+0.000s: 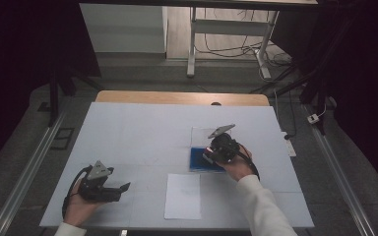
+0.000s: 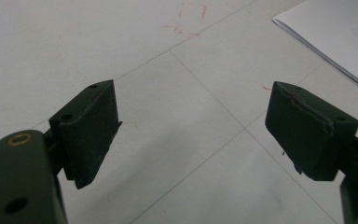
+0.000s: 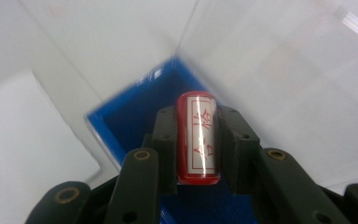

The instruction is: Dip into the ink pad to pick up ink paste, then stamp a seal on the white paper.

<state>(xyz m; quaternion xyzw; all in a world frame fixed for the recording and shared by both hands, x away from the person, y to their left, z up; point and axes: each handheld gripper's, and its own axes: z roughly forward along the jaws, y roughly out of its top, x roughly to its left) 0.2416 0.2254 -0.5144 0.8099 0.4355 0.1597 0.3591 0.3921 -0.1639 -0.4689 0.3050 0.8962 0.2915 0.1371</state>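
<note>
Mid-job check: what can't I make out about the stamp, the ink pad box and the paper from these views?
- Stamp: in the right gripper view the jaws cover its sides; in the high view the right gripper hides it.
- Blue ink pad box: blurred in the right gripper view, near part hidden by the gripper.
- Sheet of paper: any marks are too small in the high view; cut off by the edge in the left gripper view.
</note>
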